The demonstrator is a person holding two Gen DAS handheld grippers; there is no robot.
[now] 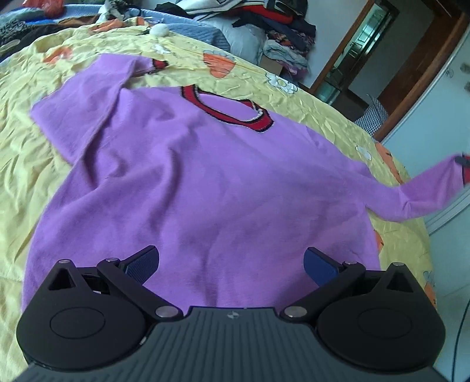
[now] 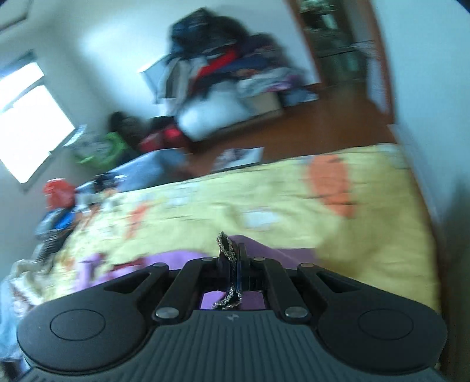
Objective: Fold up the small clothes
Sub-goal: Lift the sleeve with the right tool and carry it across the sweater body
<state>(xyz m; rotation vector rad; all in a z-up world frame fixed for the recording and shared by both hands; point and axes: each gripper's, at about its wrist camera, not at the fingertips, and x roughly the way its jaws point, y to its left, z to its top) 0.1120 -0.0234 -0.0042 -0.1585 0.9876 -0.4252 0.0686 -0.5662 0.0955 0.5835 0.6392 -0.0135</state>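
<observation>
While the purple sweater (image 1: 188,182) lies spread flat on the yellow bedspread (image 1: 26,164), the left gripper (image 1: 232,264) hovers over its hem, fingers wide apart and empty. The right gripper (image 2: 233,264) is clenched on a dark, glittery edge — seemingly the sleeve cuff (image 2: 226,244), though blur hampers certainty — lifted off the bed.

A home bedroom: a bed (image 1: 26,164) under a yellow printed sheet, piles of clothes (image 1: 282,26) heaped against the wall, a wooden door frame (image 1: 340,50), and a window (image 2: 26,126).
</observation>
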